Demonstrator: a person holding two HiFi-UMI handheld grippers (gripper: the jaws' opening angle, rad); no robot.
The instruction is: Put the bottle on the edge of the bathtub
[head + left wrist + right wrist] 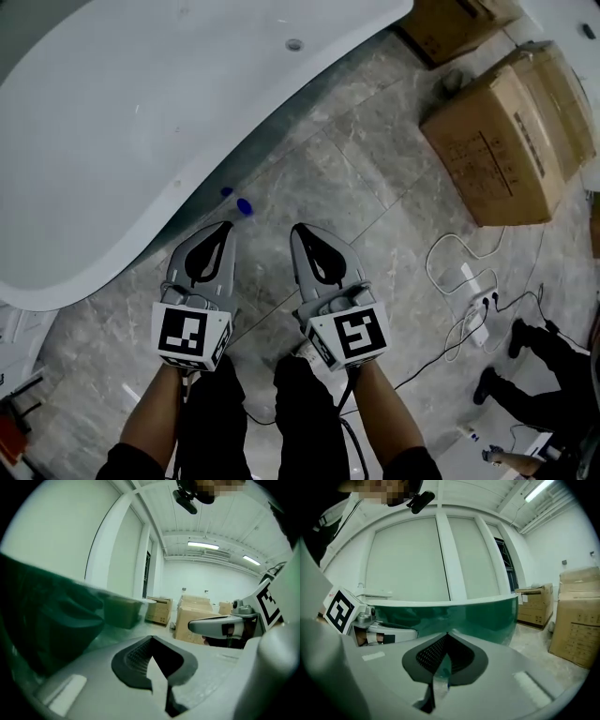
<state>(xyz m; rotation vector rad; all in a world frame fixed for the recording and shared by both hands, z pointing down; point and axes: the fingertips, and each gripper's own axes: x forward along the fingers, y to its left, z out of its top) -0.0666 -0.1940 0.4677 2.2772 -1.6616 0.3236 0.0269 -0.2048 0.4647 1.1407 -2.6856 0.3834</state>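
The white bathtub (141,112) fills the upper left of the head view; its broad rim curves down toward me. On the tiled floor beside its base lies the bottle's blue cap (244,206); its clear body is hard to make out. My left gripper (222,227) and right gripper (299,229) hang side by side above the floor, just short of that cap, both shut with nothing held. In the right gripper view the tub's green outer wall (483,616) stands ahead under a white rim. The left gripper view shows the same wall (47,620) blurred at the left.
Cardboard boxes (506,141) stand on the floor at the upper right, also seen as boxes (197,616) ahead in the left gripper view. A power strip with loose cables (478,305) lies to the right. Another person's legs and shoes (544,370) are at the far right.
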